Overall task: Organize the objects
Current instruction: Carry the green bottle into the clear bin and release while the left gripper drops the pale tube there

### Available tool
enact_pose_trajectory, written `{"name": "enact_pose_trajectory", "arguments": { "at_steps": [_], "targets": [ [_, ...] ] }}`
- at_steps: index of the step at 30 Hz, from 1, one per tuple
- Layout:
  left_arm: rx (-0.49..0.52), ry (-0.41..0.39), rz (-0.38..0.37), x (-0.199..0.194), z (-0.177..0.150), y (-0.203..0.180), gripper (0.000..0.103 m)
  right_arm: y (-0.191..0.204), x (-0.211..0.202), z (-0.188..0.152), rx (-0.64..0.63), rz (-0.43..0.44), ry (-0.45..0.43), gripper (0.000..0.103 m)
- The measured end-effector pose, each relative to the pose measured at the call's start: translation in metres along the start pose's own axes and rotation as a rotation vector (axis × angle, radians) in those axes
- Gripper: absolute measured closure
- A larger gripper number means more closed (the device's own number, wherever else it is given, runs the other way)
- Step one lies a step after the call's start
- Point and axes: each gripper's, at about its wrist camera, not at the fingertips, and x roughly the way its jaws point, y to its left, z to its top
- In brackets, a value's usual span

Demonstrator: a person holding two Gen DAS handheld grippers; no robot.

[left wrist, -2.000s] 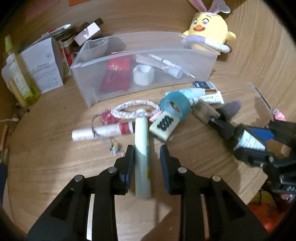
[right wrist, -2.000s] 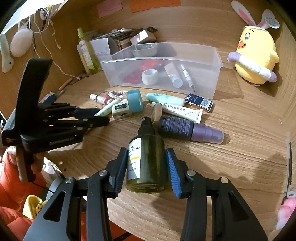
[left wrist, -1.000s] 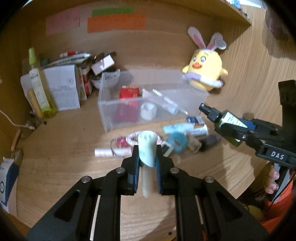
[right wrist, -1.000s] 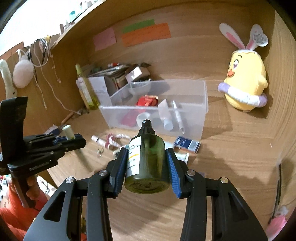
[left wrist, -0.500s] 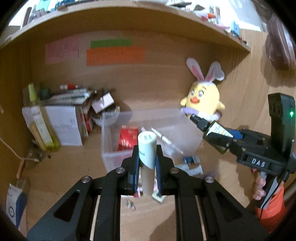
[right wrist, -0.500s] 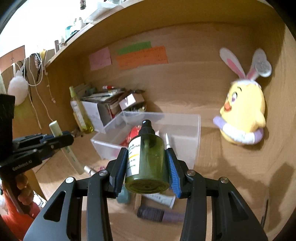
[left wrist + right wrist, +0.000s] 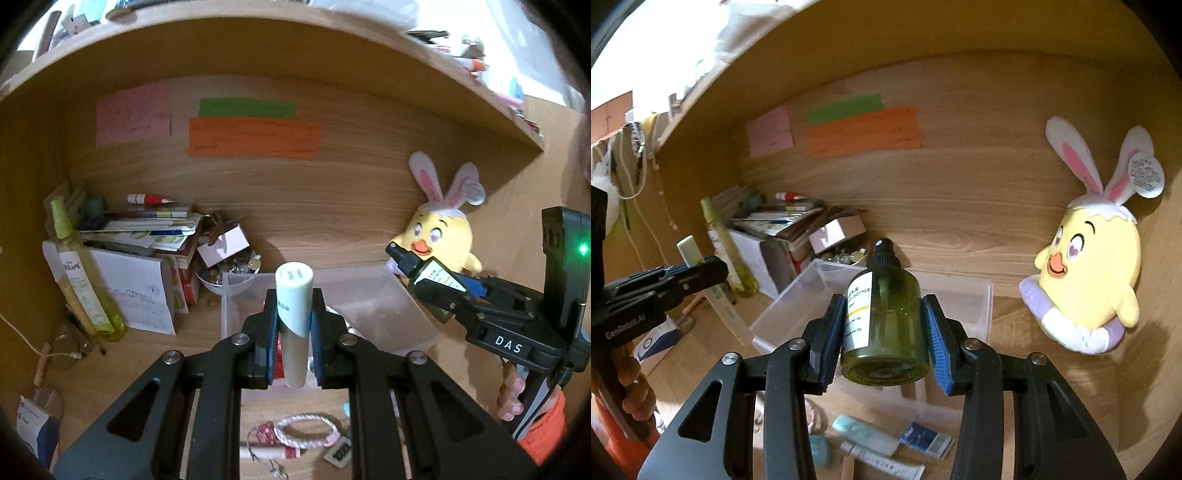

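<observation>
Sorting is partway: a tube [image 7: 293,314] is pinched in the left gripper [image 7: 293,328] and a bottle [image 7: 884,321] in the right gripper [image 7: 884,332] above the bin [image 7: 979,306]; tubes [image 7: 864,439] are left on the bench [image 7: 1052,406].

A wood-grain back wall [image 7: 332,192] carries pink [image 7: 133,119], green [image 7: 246,108] and orange paper notes [image 7: 254,138]. A curved wooden shelf [image 7: 258,40] spans overhead, bright daylight above it. The matching wooden desktop [image 7: 1052,398] lies below.

"DAS" stands in white on the right gripper [image 7: 439,295] body, "GenRobot.AI" on the left gripper [image 7: 701,273] body, and "BOTTLE" on the green spray bottle [image 7: 886,317] label; other print is too small to read.
</observation>
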Motion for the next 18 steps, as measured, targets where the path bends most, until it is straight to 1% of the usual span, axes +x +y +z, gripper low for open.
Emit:
{"name": "enact_pose_trajectory", "arguments": {
  "at_steps": [4,13,16,18],
  "targets": [
    [-0.01,0.03,0.022,0.021,0.001,0.006,0.088,-0.004,0.025,0.001,-0.003,-0.007,0.052,0.065],
    [-0.013,0.175,0.051,0.083,-0.015,0.016,0.088,-0.009,0.088,-0.018,-0.015,-0.004,0.223,0.065],
    [-0.016,0.211,0.06,0.097,-0.02,0.016,0.088,-0.01,0.098,-0.024,-0.022,-0.01,0.247,0.065],
    [-0.013,0.221,0.061,0.103,-0.022,0.014,0.088,-0.011,0.104,-0.028,-0.025,-0.019,0.256,0.065]
  ]
}}
